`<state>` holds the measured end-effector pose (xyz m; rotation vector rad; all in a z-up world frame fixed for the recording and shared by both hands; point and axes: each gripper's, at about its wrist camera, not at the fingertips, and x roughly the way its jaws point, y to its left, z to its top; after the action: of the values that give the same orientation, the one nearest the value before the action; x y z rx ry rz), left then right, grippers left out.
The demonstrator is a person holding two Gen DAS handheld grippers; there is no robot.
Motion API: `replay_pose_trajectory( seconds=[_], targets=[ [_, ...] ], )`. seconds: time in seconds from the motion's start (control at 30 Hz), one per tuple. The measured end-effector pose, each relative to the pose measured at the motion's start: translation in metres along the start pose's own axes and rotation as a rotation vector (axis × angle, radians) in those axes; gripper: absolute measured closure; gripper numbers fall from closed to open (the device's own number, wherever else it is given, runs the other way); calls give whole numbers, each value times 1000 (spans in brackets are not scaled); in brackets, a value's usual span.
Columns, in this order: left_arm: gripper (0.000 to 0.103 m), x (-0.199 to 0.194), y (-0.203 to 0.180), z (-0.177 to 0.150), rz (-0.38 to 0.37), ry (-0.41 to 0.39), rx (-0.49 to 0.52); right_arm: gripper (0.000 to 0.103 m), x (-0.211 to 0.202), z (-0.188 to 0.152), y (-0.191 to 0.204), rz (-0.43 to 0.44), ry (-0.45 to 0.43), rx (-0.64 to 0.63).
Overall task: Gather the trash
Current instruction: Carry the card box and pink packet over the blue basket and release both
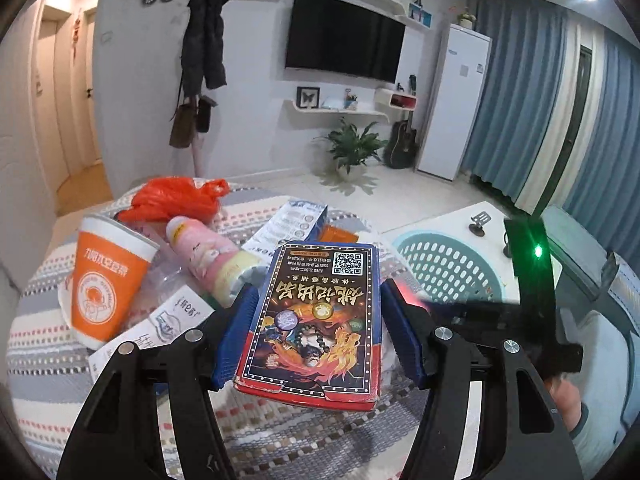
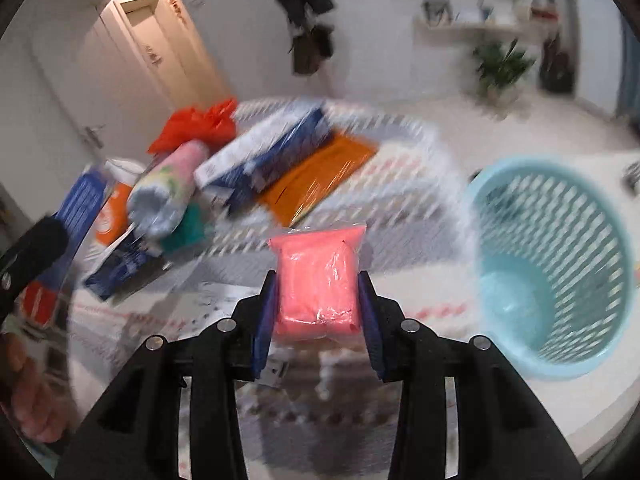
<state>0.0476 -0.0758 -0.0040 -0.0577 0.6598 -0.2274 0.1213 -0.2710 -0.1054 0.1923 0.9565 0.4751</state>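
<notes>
Carrying two pieces of trash at once toward the pale blue basket (image 2: 560, 264) is where I judge the trouble could come from: both loads must end up over one rim, and if the two tools arrive together they may knock each other or tip the light basket where it stands on the white table (image 2: 452, 360). The left gripper (image 1: 316, 328) pinches a flat printed box (image 1: 316, 316) across its width, and the box juts well forward of the pads, so it could swing or slide out under a quick turn. The right gripper (image 2: 318, 296) squeezes a pink packet in clear film (image 2: 318, 280); that slick wrap looks soft and could creep between the pads or snag on the basket's slotted wall on release. The box is dark blue and red with a QR code at its far end, its near edge scuffed white; it is held left of the basket, above the striped cloth. The packet is plump and glossy, also left of the basket and nearer to it. Farther left of the basket lies the rest of the pile: an orange paper cup (image 1: 106, 280), a pink bottle (image 1: 208, 256), a red plastic bag (image 1: 176, 198) and an orange sheet (image 2: 320, 172).
</notes>
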Motion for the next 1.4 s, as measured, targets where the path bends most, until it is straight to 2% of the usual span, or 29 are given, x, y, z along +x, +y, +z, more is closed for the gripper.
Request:
replay_pose_trajectory(
  seconds=[0.07,0.1,0.17,0.33,0.53,0.67,0.83,1.03,1.13,1.3,1.4],
  targets=[
    [42,2,1,-1,2,5,-11,67,10,-9,9,20,28,-16],
    [42,4,2,-1,2,7,-15,67,10,-14,21,-9,6,-57],
    [42,6,3,-1,6,9,-19,66,10,-17,37,-11,-1,-111],
    [42,4,8,-4,7,-1,-25,67,3,-13,38,-39,-26,-116],
    [42,6,-2,11,-7,-18,2,67,-38,7,6,-101,-153,-64],
    [42,12,-28,34,-36,-44,51,67,-72,22,-25,-158,-239,-12],
    [42,39,-70,56,-108,-29,80,67,-94,25,-66,-241,-277,57],
    [42,95,-123,53,-189,51,122,67,-94,18,-125,-347,-245,195],
    [42,130,-143,43,-238,128,104,67,-88,11,-158,-384,-194,296],
    [42,173,-163,21,-272,239,96,67,-75,-4,-198,-412,-119,409],
    [41,185,-165,12,-278,275,94,67,-73,-11,-209,-420,-100,439]
  ],
)
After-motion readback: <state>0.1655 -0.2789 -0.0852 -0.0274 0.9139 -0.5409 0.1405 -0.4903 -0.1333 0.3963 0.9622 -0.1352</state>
